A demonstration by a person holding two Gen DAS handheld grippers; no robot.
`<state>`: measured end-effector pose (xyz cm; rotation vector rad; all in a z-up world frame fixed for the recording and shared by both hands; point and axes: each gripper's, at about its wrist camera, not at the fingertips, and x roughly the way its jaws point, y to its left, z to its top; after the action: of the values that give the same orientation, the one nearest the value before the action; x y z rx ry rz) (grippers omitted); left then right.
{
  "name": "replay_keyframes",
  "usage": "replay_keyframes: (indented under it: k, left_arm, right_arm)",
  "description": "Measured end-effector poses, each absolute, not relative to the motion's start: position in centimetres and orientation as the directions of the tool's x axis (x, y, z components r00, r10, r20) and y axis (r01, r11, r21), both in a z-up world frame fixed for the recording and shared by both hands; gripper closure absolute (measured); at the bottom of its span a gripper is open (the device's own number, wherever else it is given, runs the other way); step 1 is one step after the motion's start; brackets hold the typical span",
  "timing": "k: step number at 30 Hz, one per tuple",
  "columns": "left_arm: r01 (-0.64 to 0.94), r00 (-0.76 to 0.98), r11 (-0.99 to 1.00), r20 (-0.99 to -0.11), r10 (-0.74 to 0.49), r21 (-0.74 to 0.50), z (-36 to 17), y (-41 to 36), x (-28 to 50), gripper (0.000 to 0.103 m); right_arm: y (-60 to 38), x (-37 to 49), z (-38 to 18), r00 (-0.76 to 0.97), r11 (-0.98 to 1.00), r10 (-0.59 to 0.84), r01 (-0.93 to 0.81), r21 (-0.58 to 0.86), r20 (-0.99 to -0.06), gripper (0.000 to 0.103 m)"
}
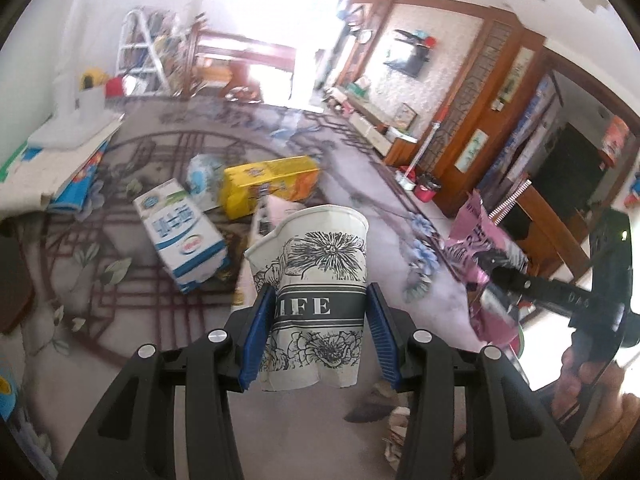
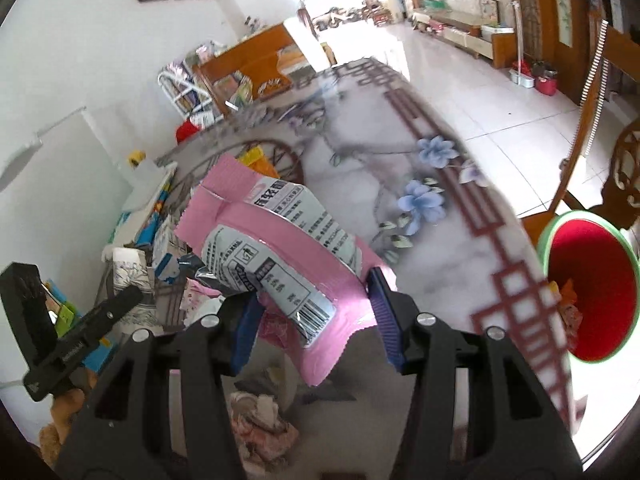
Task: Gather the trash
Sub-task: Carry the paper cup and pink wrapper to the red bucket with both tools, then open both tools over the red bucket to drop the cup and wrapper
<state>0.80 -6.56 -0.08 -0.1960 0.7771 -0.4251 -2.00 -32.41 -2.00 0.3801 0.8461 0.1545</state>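
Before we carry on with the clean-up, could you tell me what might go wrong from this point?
The paper cup is already dented between the left gripper pads, so it might crumple and slip. The right gripper pinches only the lower part of the pink wrapper, which could slide free before reaching the red bin.

1. Paper cup, centre of the left wrist view: white, black line-drawn flowers, dark grey band with white letters "LIFE".
2. Pads either side of the cup: blue, ribbed; gripper arms black.
3. Carton, left of centre: white with blue print.
4. Box, above centre: yellow and orange.
5. Wrapper, centre of the right wrist view: pink, with a silver-grey label and black barcode.
6. Tablecloth: pale grey, blue flowers, dark red lattice border.
7. Bin, right edge: red inside, green rim.
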Motion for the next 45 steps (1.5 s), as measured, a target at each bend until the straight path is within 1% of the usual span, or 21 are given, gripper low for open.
replay_keyframes:
  k: [5,9,11,13,16,20,24,26,31,34,35,36,37,38,39,42,43,45]
  left_arm:
    - [0.381,0.614,0.872,-0.62,-0.488,-0.309,1.2,-9.8,-0.6,0.059]
    - [0.431,0.588,0.83,-0.587,-0.556,-0.354,1.9,-13.7,-1.6,0.059]
    - [0.461,0.544,0.797,-0.585,-0.601,-0.389,1.9,-16.4,-1.7,0.059]
    - [0.495,0.519,0.785,-0.599,-0.61,-0.371,2.1,-19.1,-1.9,0.059]
    - [0.548,0.491,0.762,-0.605,-0.627,-0.346,2.4,-22.9,-1.9,0.059]
    - [0.603,0.401,0.694,-0.604,-0.689,-0.392,2.2,-28.2,-0.7,0.059]
    - [0.651,0.298,0.638,-0.635,-0.713,-0.411,1.2,-34.4,0.4,0.059]
    - [0.684,0.256,0.613,-0.657,-0.709,-0.395,0.4,-38.0,0.7,0.059]
    - [0.748,0.213,0.586,-0.722,-0.658,-0.313,-2.2,-44.3,1.0,0.059]
    - [0.753,0.192,0.581,-0.743,-0.642,-0.307,-3.3,-45.6,1.7,0.057]
    - [0.753,0.189,0.584,-0.751,-0.633,-0.303,-3.6,-46.0,1.9,0.057]
    - [0.75,0.189,0.592,-0.763,-0.619,-0.294,-3.8,-46.3,2.0,0.053]
    - [0.746,0.187,0.599,-0.773,-0.606,-0.289,-4.1,-46.5,2.1,0.048]
    - [0.744,0.185,0.599,-0.771,-0.609,-0.295,-4.1,-46.6,2.2,0.039]
    - [0.743,0.186,0.598,-0.765,-0.617,-0.301,-4.0,-46.6,2.2,0.036]
    - [0.748,0.203,0.596,-0.755,-0.624,-0.292,-3.6,-46.1,1.9,0.036]
    - [0.748,0.208,0.597,-0.752,-0.626,-0.29,-3.4,-45.9,1.9,0.036]
    - [0.743,0.23,0.605,-0.74,-0.632,-0.286,-2.8,-45.0,1.7,0.036]
  right_arm:
    - [-36.5,-5.1,-1.3,0.696,0.888,0.286,0.065,0.455,-0.659,0.053]
    - [-40.1,-7.0,-1.6,0.716,0.851,0.288,0.115,0.513,-0.637,0.053]
    - [-41.9,-7.9,-1.9,0.726,0.838,0.279,0.136,0.529,-0.629,0.053]
    - [-43.9,-8.9,-1.9,0.738,0.828,0.264,0.158,0.539,-0.621,0.053]
    - [-47.6,-10.6,-1.9,0.764,0.812,0.214,0.208,0.546,-0.609,0.052]
    - [-51.8,-12.3,-2.8,0.774,0.787,0.112,0.314,0.531,-0.623,0.052]
    - [-55.5,-13.9,-4.1,0.774,0.753,-0.01,0.422,0.505,-0.633,0.052]
    - [-57.1,-14.2,-5.0,0.762,0.734,-0.062,0.472,0.488,-0.644,0.051]
    - [-60.0,-14.3,-7.3,0.739,0.684,-0.105,0.54,0.491,-0.666,0.051]
    - [-61.2,-14.2,-8.4,0.743,0.657,-0.105,0.551,0.515,-0.661,0.048]
    - [-61.5,-14.2,-8.6,0.75,0.65,-0.101,0.547,0.528,-0.653,0.042]
    - [-61.7,-13.9,-8.8,0.754,0.643,-0.096,0.545,0.538,-0.65,0.038]
    - [-61.9,-13.7,-9.0,0.752,0.637,-0.099,0.551,0.539,-0.652,0.032]
    - [-62.0,-13.5,-9.2,0.746,0.634,-0.107,0.56,0.534,-0.657,0.029]
    - [-62.1,-13.3,-9.3,0.744,0.634,-0.109,0.563,0.53,-0.659,0.027]
    - [-62.1,-13.1,-9.3,0.739,0.638,-0.109,0.565,0.524,-0.665,0.024]
    - [-62.1,-13.0,-9.2,0.741,0.64,-0.109,0.562,0.523,-0.663,0.022]
    - [-61.9,-13.0,-8.9,0.741,0.644,-0.114,0.563,0.518,-0.662,0.021]
